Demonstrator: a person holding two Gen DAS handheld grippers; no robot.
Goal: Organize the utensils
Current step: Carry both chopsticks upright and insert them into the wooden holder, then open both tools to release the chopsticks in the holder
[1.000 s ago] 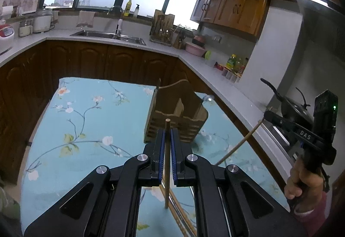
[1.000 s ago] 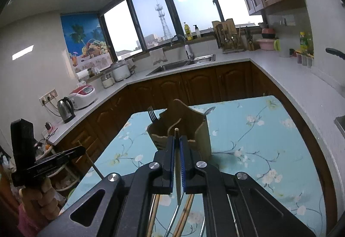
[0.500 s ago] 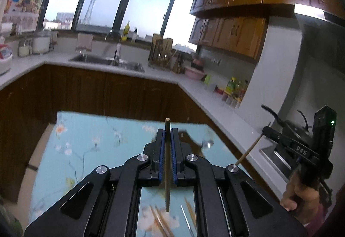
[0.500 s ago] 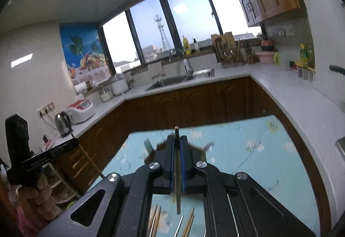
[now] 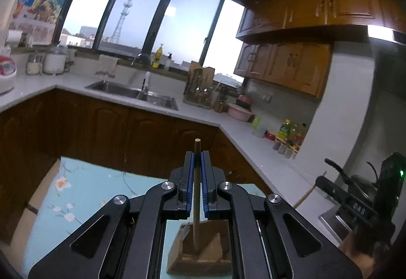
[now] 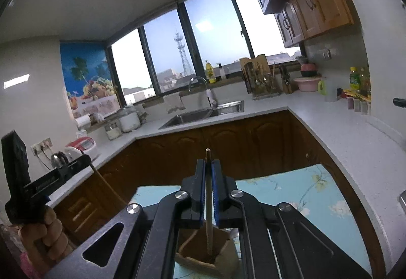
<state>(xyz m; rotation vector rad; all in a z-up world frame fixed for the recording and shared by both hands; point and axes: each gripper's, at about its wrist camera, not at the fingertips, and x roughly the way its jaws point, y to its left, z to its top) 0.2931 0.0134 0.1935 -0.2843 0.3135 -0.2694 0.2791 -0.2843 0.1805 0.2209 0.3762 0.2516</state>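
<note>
The wooden holder [image 5: 200, 248] stands on the floral-clothed table [image 5: 83, 192], below and just ahead of both grippers, its open compartments facing up. Each chopstick hangs nearly upright with its lower tip over the box — I can't call which hand is nearer. Left gripper [image 5: 197, 159] is clamped on a chopstick [image 5: 196, 203] — right gripper [image 6: 208, 167] is pinched tight on the other chopstick [image 6: 208, 215].

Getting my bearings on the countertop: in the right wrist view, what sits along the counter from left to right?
Kettle → rice cooker → white jar → sink → utensil rack → knife block → pink bowl → bottles.
</note>
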